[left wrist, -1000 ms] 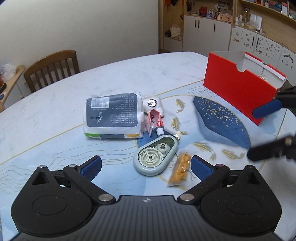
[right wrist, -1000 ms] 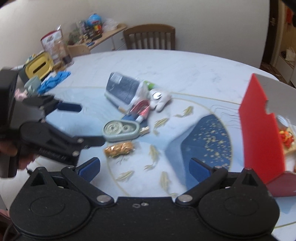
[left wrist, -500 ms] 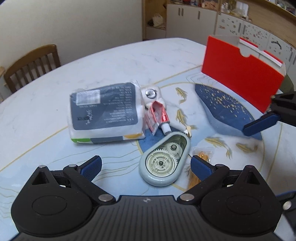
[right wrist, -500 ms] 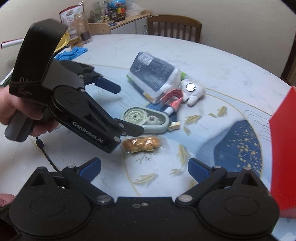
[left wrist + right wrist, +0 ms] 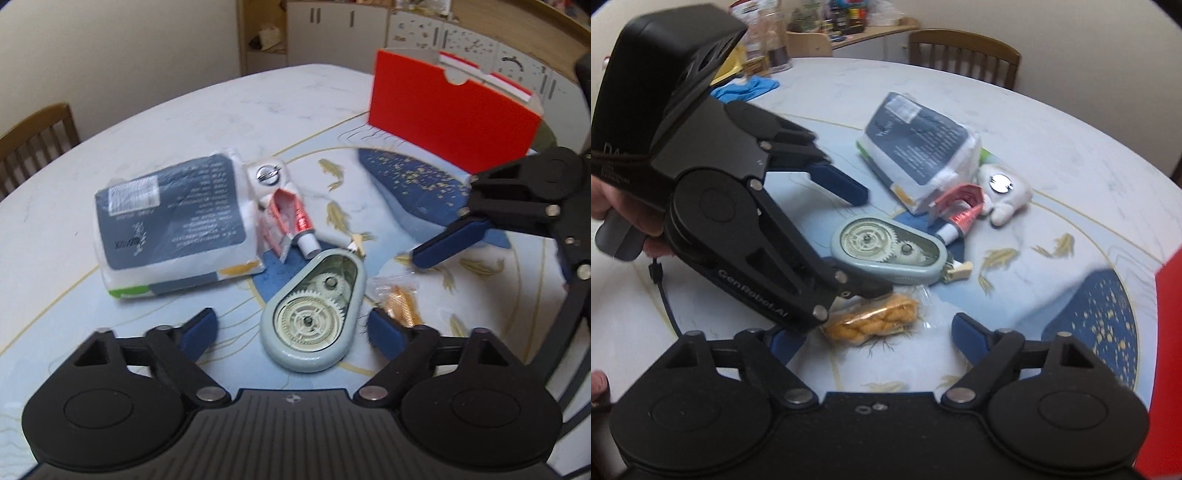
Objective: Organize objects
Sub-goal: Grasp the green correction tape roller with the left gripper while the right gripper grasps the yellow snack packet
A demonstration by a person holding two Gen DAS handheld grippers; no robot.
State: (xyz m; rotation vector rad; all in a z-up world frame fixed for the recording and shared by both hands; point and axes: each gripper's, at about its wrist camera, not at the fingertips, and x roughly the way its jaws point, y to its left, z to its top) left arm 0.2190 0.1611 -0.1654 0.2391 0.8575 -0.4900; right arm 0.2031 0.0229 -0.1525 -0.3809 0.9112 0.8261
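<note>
One dispenser (image 5: 313,317), one snack (image 5: 873,320)

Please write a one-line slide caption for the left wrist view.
Left gripper, jaws closing but still open, straddles a correction tape dispenser on the table, right gripper nearby.

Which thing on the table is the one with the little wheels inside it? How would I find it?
Find the big red box standing on the table, then look at the small pile in the middle. The correction tape dispenser lies flat nearest the camera, below the tissue pack and beside the wrapped snack. Only it is a pale grey-green teardrop with clear gears showing.
</note>
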